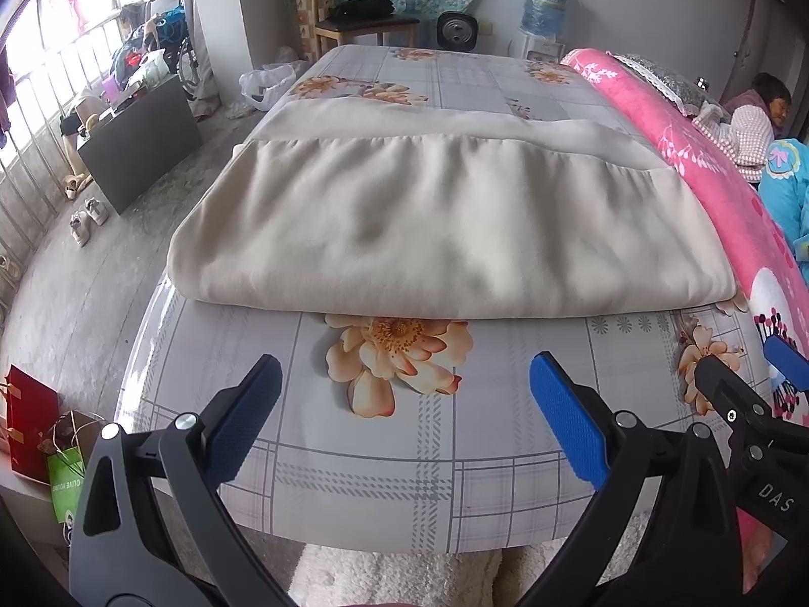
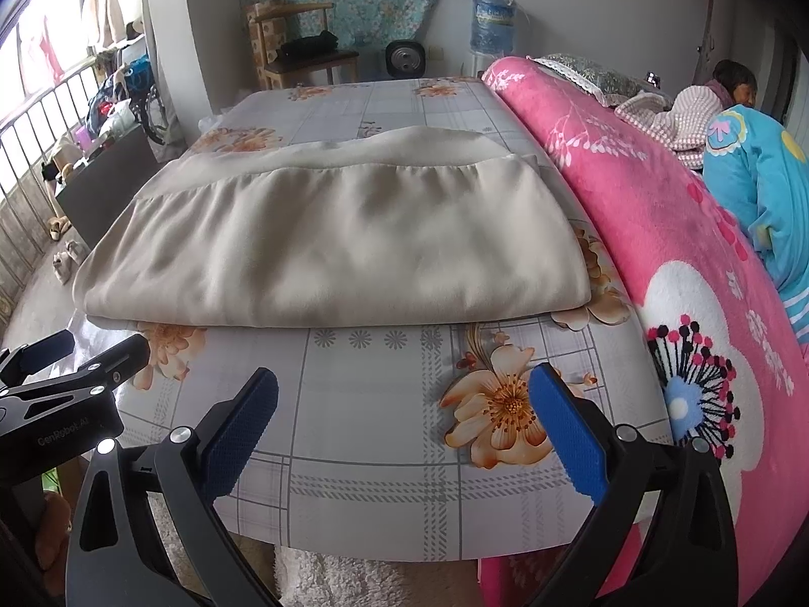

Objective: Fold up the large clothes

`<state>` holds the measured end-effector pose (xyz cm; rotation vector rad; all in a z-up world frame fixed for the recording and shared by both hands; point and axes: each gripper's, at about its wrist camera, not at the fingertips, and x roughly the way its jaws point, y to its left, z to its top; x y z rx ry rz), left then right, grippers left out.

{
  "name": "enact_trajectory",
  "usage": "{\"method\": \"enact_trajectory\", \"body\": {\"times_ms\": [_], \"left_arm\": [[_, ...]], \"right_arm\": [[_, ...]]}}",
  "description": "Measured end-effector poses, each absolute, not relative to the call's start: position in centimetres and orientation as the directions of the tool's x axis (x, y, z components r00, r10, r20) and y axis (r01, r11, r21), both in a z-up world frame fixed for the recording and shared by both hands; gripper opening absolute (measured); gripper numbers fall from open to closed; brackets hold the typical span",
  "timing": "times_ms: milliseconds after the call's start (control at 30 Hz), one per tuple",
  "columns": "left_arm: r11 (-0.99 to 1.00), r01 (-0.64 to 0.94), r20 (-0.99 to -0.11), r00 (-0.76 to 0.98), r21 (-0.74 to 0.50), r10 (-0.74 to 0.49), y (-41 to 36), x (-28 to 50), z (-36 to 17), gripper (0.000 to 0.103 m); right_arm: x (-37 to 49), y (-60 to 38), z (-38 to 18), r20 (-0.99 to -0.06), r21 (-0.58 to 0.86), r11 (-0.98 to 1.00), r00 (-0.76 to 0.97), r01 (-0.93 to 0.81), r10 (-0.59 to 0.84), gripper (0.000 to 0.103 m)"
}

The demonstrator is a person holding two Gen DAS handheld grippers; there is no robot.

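A large beige garment (image 1: 445, 222) (image 2: 328, 248) lies folded in layers on the flower-patterned bed sheet (image 1: 384, 455) (image 2: 374, 430), its folded near edge facing me. My left gripper (image 1: 404, 404) hovers open above the sheet, a short way in front of that edge, nothing between its blue pads. My right gripper (image 2: 404, 409) is open too, just in front of the garment's right half. Each gripper shows at the edge of the other's view: the right one (image 1: 758, 404), the left one (image 2: 76, 374).
A pink flowered blanket (image 2: 682, 273) (image 1: 708, 162) is bunched along the bed's right side. A person in a knitted top (image 2: 698, 111) lies beyond it. On the left are a dark box (image 1: 136, 141), shoes (image 1: 88, 217), and bags (image 1: 45, 450) on the floor.
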<state>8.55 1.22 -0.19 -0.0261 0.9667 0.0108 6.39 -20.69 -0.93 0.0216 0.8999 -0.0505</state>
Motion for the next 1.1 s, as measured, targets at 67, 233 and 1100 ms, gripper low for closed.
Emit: {"method": "enact_trajectory", "body": {"times_ms": [67,233,1100], "left_arm": [[1.0,-0.021,-0.822,0.57,-0.016,-0.002,1.23,8.54,-0.17,0.095],[1.0,-0.018,-0.819,0.573,-0.014,-0.001,1.11,8.51,-0.11,0.095],[1.0,-0.021,-0.82,0.572,-0.014,0.001,1.07,8.45,-0.12,0.095]], "right_arm": [[6.4,-20.68,-0.93,-0.783,-0.004,0.999,0.621,0.054,-0.037,0.097],[6.44,-20.75,-0.79,-0.781,-0.005,0.998,0.623,0.056,-0.039,0.097],[6.56,-20.9,-1.19,-0.79,-0.01,0.999,0.612,0.053,-0.04,0.097]]}}
